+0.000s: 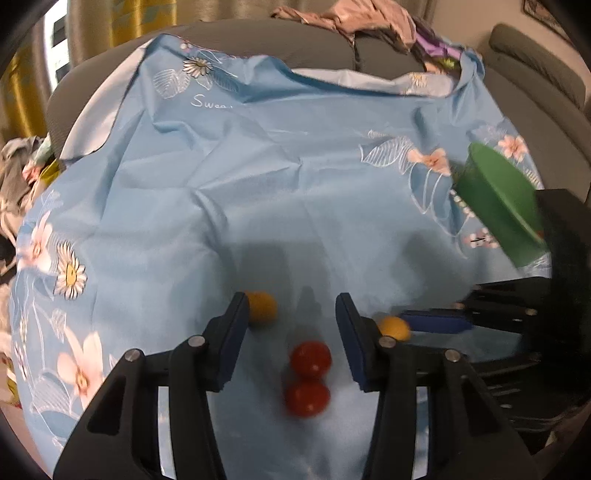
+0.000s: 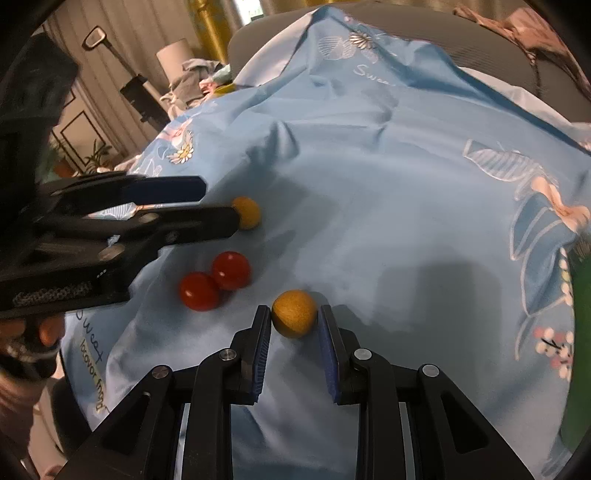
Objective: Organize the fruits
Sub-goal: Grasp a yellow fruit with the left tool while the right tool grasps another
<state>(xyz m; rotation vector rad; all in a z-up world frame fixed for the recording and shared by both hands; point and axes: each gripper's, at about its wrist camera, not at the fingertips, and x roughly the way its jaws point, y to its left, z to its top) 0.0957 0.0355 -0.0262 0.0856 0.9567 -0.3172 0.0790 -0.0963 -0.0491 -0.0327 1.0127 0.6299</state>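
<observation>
Two red fruits (image 1: 309, 376) lie touching on the blue floral cloth (image 1: 258, 184), between the fingers of my left gripper (image 1: 293, 314), which is open above them. One yellow fruit (image 1: 261, 307) lies by its left fingertip. A second yellow fruit (image 2: 294, 313) sits between the tips of my right gripper (image 2: 294, 317); the jaws are close on both sides and look to touch it. It also shows in the left wrist view (image 1: 394, 328). The red fruits (image 2: 216, 280) and the far yellow fruit (image 2: 246, 211) show in the right wrist view, with the left gripper (image 2: 207, 206) beside them.
A green bowl (image 1: 498, 199) stands at the right of the cloth, also at the right edge of the right wrist view (image 2: 580, 350). A grey sofa (image 1: 258, 40) with piled clothes (image 1: 351, 18) lies behind. Clutter and a lamp (image 2: 173, 55) stand at the left.
</observation>
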